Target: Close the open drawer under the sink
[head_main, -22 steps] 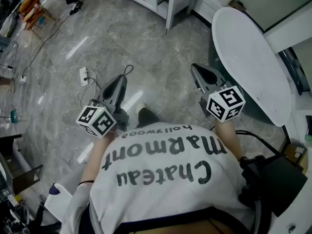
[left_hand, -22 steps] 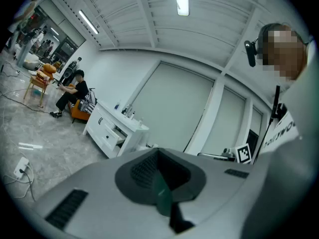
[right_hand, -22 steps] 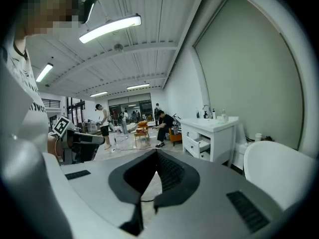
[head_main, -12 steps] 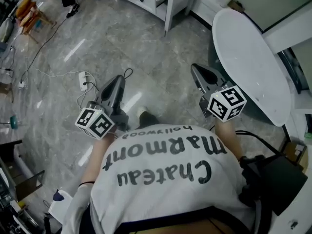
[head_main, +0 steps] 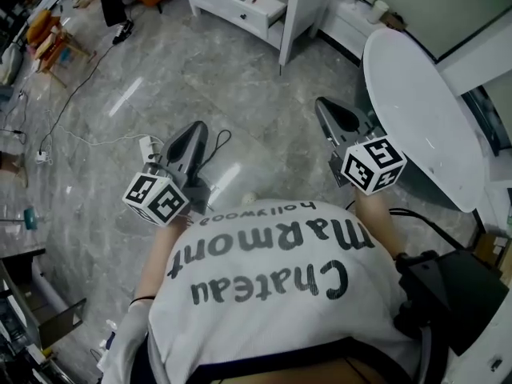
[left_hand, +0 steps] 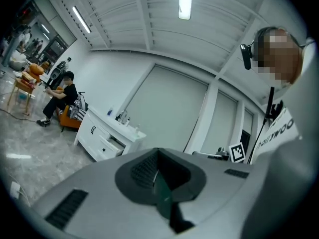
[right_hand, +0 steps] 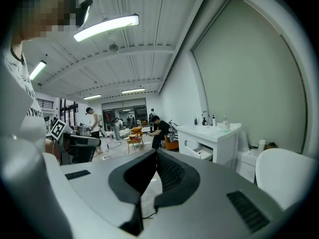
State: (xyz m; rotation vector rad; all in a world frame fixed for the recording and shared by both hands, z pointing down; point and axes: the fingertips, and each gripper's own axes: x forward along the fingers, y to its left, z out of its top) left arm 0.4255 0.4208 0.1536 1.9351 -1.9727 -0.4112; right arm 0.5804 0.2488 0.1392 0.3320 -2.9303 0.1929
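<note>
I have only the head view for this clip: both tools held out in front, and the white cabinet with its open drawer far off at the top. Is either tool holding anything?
Observer: The left tool is not. Its own view shows its jaws together with nothing between them.
Operator: And the right?
Observer: The right tool is shut and empty too, as the right gripper view shows.
Operator: My frame cuts off the cabinet's top. What's up there?
Observer: In the right gripper view, a faucet and a few small bottles stand on top of the white cabinet.
</note>
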